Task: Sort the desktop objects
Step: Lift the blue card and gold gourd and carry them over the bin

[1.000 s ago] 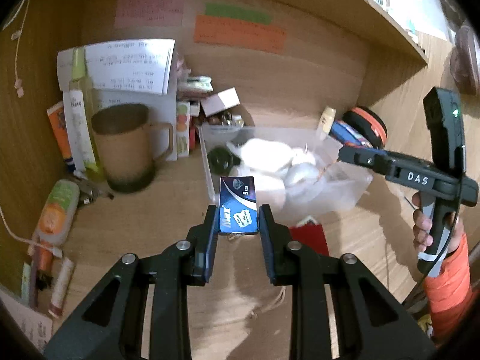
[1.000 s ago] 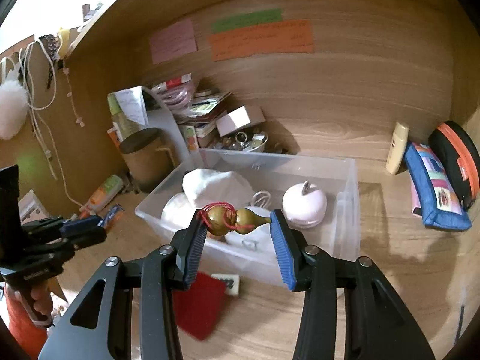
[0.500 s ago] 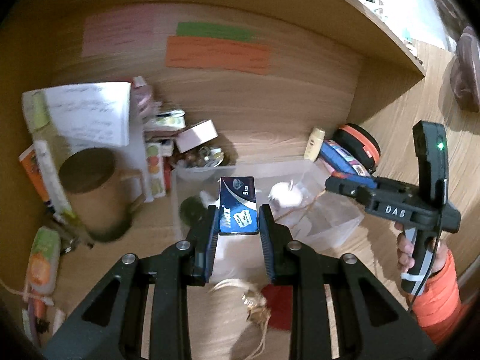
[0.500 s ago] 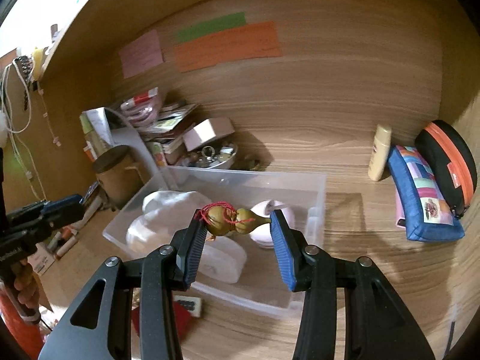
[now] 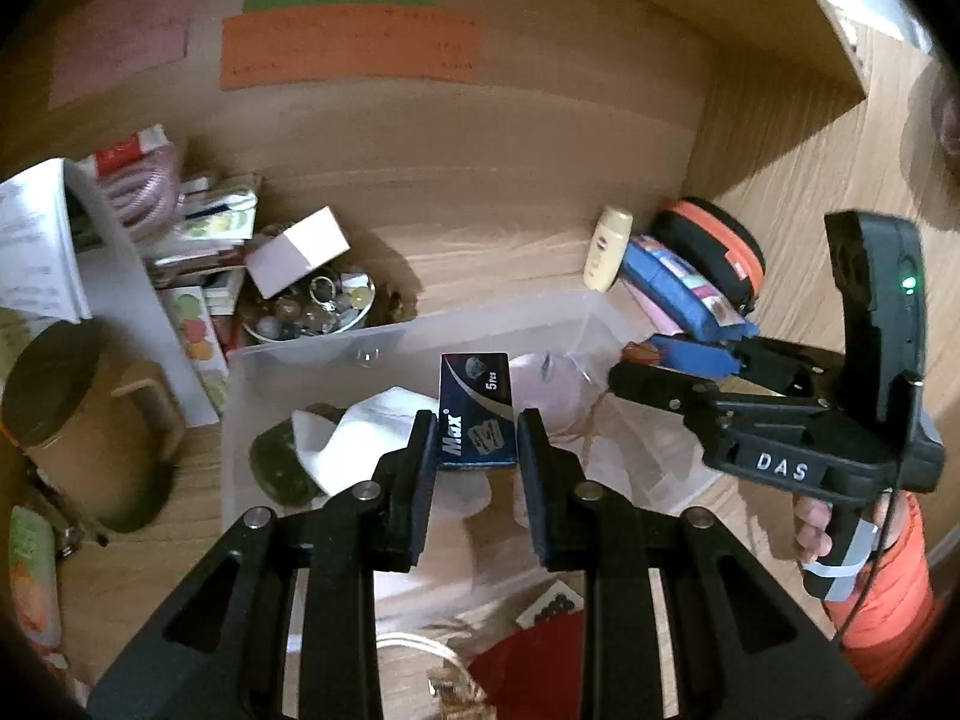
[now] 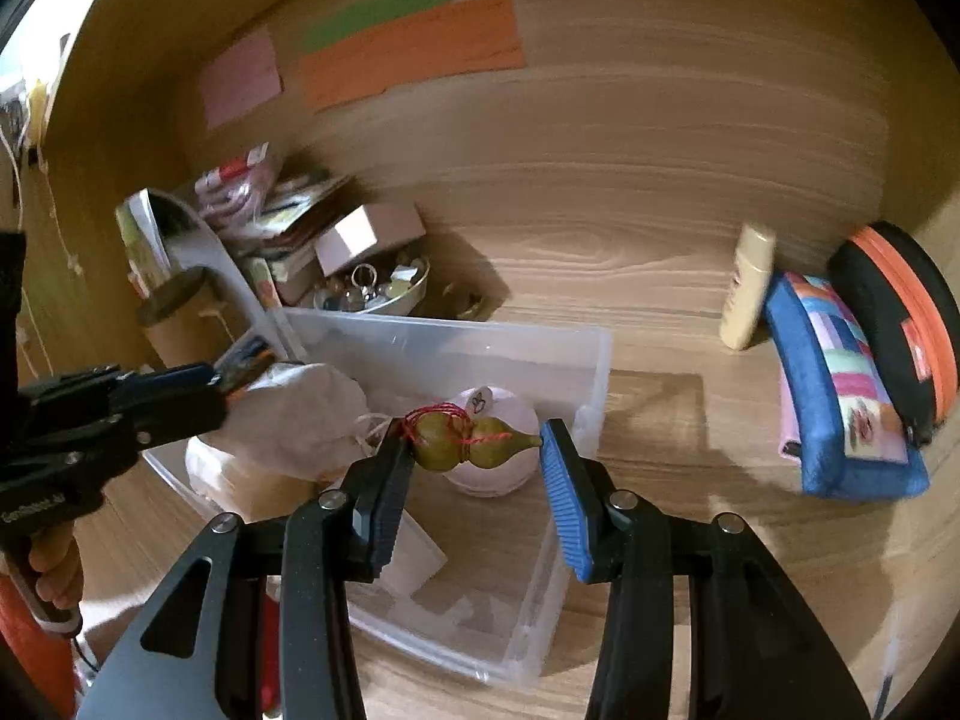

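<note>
My left gripper (image 5: 471, 441) is shut on a small dark blue "Max" box (image 5: 476, 411) and holds it above the clear plastic bin (image 5: 384, 342). My right gripper (image 6: 471, 450) is shut on a small olive gourd charm (image 6: 468, 441) with red string, held end to end between the pads, above the bin's right half (image 6: 591, 372). The bin holds white pouches (image 6: 300, 420), a pale round apple-shaped object (image 6: 504, 420) and a dark green round thing (image 5: 279, 468). The right gripper also shows in the left wrist view (image 5: 678, 369).
A brown mug (image 5: 66, 414), papers and a bowl of trinkets (image 5: 312, 312) crowd the back left. A cream bottle (image 6: 747, 288), blue pouch (image 6: 840, 408) and black-orange case (image 6: 900, 312) stand at right. A red cloth (image 5: 540, 666) lies in front of the bin.
Both grippers have moved forward over the bin, each still holding its object. The mug and left clutter have slid toward the left edge of the left wrist view.
</note>
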Demonstrator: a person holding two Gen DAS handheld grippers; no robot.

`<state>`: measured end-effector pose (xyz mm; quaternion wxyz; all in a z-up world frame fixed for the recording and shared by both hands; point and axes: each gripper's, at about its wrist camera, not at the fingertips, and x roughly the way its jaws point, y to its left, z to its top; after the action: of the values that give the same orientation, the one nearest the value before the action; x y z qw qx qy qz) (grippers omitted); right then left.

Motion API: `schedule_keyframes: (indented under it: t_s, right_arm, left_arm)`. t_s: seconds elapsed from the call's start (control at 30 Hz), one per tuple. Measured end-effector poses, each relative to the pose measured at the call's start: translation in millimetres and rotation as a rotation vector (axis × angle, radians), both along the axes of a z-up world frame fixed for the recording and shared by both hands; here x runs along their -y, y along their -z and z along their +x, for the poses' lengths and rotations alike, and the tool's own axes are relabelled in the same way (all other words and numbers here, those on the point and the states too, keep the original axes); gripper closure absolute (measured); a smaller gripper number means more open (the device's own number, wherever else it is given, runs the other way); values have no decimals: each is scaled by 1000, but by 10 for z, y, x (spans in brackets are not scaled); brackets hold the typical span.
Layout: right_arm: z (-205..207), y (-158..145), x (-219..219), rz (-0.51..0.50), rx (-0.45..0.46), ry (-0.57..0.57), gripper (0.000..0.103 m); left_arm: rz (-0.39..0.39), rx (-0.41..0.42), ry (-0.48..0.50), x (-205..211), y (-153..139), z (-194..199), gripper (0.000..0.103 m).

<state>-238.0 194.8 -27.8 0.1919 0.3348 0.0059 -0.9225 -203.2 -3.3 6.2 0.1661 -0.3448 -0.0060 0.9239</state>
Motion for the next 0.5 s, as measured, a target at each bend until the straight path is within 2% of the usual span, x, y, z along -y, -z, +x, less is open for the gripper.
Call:
schedule_keyframes:
  t_s: [0.23,0.5]
  right_arm:
    - [-159,90,299,79,7,-54,63]
    - [-229,184,424,117,16,-61,63]
  left_arm:
    - [-23,39,-1,-16,144,-206,77]
    - [-21,88,-22,-19,271,-364,77]
